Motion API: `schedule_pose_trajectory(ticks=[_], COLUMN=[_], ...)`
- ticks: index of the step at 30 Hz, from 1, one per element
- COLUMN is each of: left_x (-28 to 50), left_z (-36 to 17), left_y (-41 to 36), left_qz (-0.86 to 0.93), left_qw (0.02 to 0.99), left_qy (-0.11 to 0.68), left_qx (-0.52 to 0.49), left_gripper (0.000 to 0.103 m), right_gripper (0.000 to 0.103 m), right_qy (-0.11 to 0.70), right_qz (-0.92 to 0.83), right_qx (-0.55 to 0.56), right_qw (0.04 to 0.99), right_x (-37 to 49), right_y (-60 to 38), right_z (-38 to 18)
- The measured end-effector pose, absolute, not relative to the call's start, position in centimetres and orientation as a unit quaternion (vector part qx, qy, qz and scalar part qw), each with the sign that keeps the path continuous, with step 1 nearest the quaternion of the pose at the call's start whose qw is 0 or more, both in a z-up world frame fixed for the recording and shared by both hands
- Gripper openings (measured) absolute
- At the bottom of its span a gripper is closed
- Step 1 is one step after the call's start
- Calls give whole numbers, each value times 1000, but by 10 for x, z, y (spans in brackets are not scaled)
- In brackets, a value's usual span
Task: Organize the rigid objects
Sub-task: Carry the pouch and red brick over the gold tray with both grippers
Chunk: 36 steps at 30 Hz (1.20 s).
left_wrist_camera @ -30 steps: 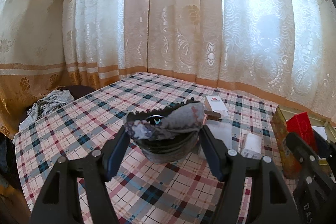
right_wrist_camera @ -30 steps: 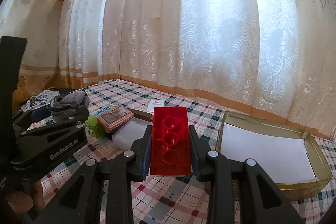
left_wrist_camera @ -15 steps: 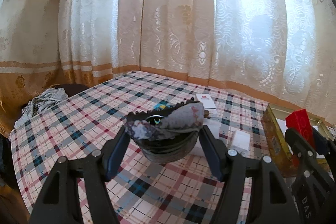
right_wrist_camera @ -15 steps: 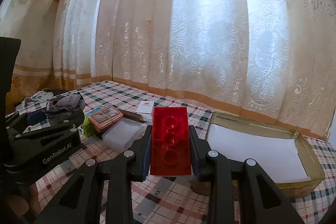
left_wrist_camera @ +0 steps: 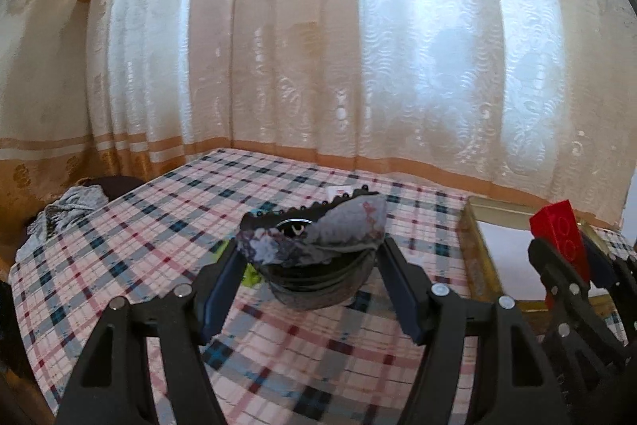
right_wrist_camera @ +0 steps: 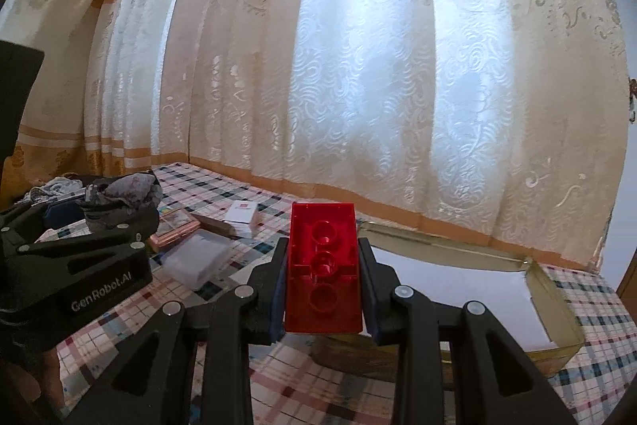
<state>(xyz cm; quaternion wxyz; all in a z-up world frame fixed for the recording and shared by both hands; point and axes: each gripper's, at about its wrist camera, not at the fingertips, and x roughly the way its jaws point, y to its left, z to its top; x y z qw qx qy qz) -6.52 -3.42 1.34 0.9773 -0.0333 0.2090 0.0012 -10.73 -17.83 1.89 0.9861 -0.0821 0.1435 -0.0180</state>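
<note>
Both hand-held grippers shifted toward the tray [right_wrist_camera: 553, 309]: left [left_wrist_camera: 310, 265] grasping a cap [left_wrist_camera: 318, 245], right [right_wrist_camera: 322, 265] a brick [right_wrist_camera: 322, 265].

Domestic room, likely a living or dining area. Evidence: floor-length cream lace curtains [right_wrist_camera: 358, 74] with orange bands filling the upper frame, backlit by a window; table under a plaid tablecloth [left_wrist_camera: 167, 226] across the lower frame; crumpled cloth [left_wrist_camera: 67, 210] at far left.

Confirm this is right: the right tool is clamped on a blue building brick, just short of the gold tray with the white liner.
Wrong on colour: the building brick is red, as the right wrist view shows. The right tool is indeed clamped on it, just short of the gold tray.
</note>
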Motion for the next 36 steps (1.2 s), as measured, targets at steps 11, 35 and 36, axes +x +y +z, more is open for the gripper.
schedule_pose_trajectory(ticks=[11,35,36], left_x=[-63,-42,-41], left_z=[25,26,25], left_y=[-84,-212,-217], left_qz=[-56,-174,-176], left_qw=[977,960,959], left_qy=[206,219,221], left_qx=[-18,-6,-5], left_gripper=[68,68,68], right_gripper=[34,34,34], right_qy=[135,158,161], right_qz=[-61,-193,-196], right_qx=[-62,-23,-19], right_qw=[987,968,967], right_x=[-112,-117,-117], right_y=[-222,-366,-372], right_z=[26,25,24])
